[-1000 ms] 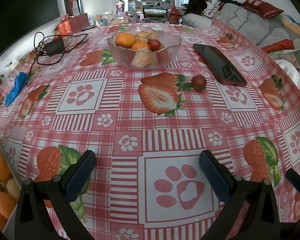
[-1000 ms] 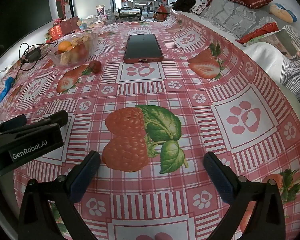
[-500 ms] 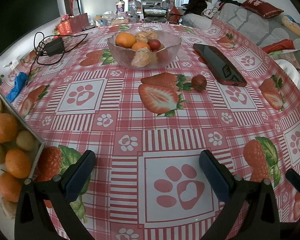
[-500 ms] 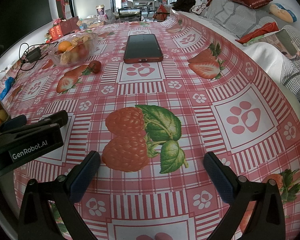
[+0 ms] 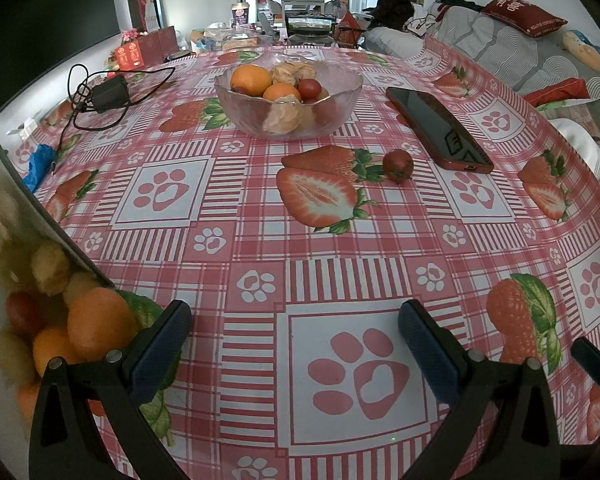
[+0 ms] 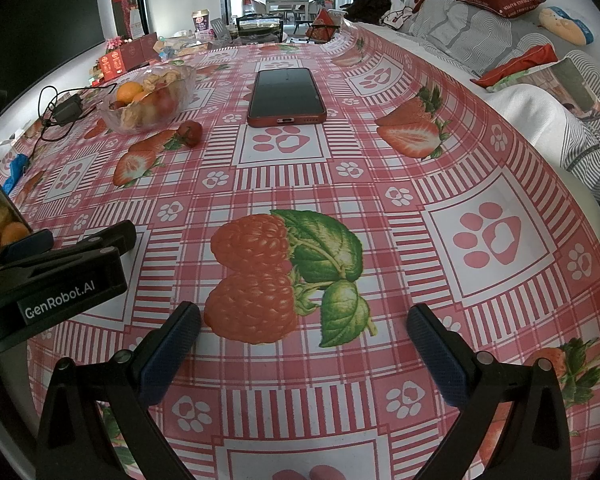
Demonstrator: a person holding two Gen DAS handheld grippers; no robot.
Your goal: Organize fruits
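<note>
A glass bowl (image 5: 288, 96) with oranges, a red tomato and husked fruits stands at the far middle of the table; it also shows in the right wrist view (image 6: 148, 98). A loose red tomato (image 5: 397, 165) lies on the cloth beside the phone, also in the right wrist view (image 6: 191, 133). A box of mixed fruits (image 5: 56, 320) sits at the left edge, close to my left finger. My left gripper (image 5: 294, 344) is open and empty, low over the near cloth. My right gripper (image 6: 304, 348) is open and empty, to the right of the left one.
A red-cased phone (image 5: 438, 128) lies face up right of the bowl. A black charger with cable (image 5: 108, 94) and a blue scrap (image 5: 40, 162) lie at the far left. A sofa with cushions (image 6: 500, 40) runs along the table's right edge.
The box of fruits at the left edge has moved further into the left wrist view, closer to my left finger. Both grippers have stayed open and still.
</note>
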